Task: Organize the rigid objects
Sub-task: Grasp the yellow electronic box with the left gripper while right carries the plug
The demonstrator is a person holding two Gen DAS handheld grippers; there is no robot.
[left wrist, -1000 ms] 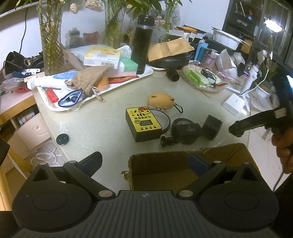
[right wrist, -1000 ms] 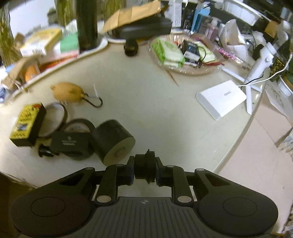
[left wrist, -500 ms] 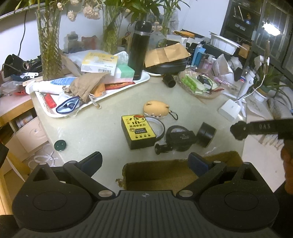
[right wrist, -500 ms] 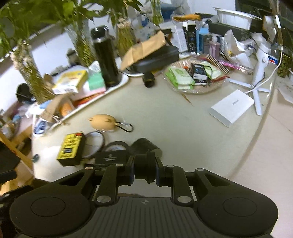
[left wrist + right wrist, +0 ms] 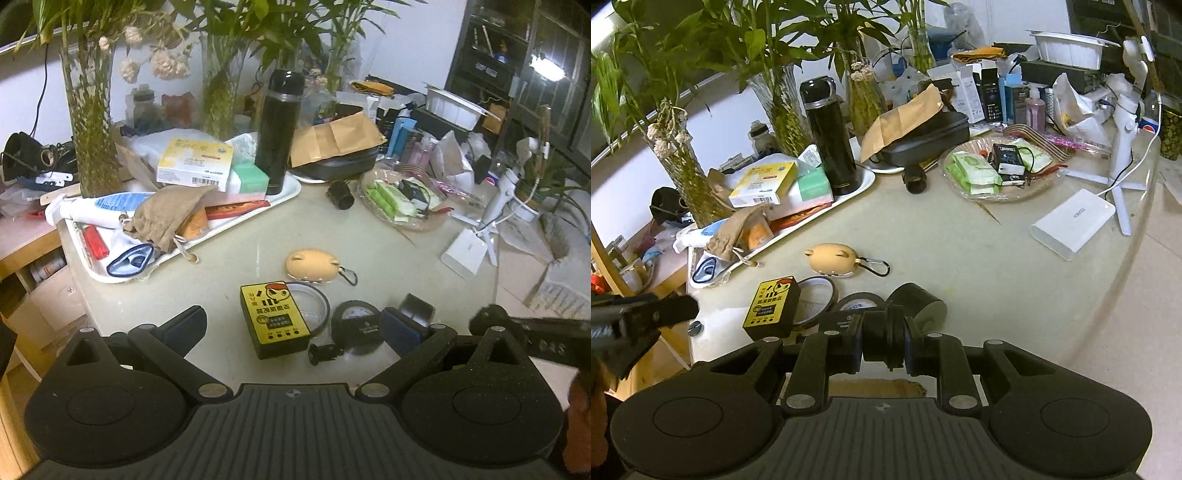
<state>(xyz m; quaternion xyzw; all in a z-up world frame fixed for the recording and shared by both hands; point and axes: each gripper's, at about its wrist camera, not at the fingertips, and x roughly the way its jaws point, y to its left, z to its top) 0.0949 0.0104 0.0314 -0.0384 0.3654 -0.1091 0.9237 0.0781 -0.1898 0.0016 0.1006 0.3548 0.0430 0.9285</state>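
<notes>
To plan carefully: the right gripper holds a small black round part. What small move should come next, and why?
Probably lower the right gripper toward the brown cardboard box just beneath it. Its pads are shut on the small black round part, and the box's edge shows directly below the fingers, so that seems the nearest place to put it.

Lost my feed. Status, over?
Left gripper open, empty. Right gripper shut on small black part. Yellow box, tape rolls on table.
</notes>
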